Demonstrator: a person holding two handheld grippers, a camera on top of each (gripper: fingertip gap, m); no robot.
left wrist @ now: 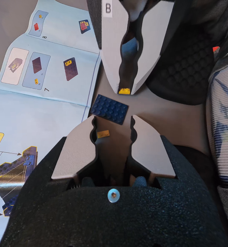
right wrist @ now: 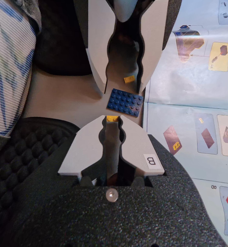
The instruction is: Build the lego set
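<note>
A dark blue studded plate (left wrist: 109, 108) lies flat on the grey-brown table, between the two grippers. My left gripper (left wrist: 113, 117) is open, its tips just short of the plate's near edge. A small yellow brick (left wrist: 103, 134) lies loose on the table between its fingers, close to one finger and not gripped. My right gripper (right wrist: 112, 117) is shut on a second small yellow brick (right wrist: 112, 118), held at its fingertips just short of the plate (right wrist: 125, 102). In the right wrist view the left gripper (right wrist: 122, 92) stands open over the loose brick (right wrist: 129, 79).
An open light blue instruction booklet (left wrist: 44, 66) lies beside the plate; it also shows in the right wrist view (right wrist: 190, 93). A black padded object (left wrist: 177, 66) and a striped white and blue fabric (left wrist: 224, 106) lie on the other side.
</note>
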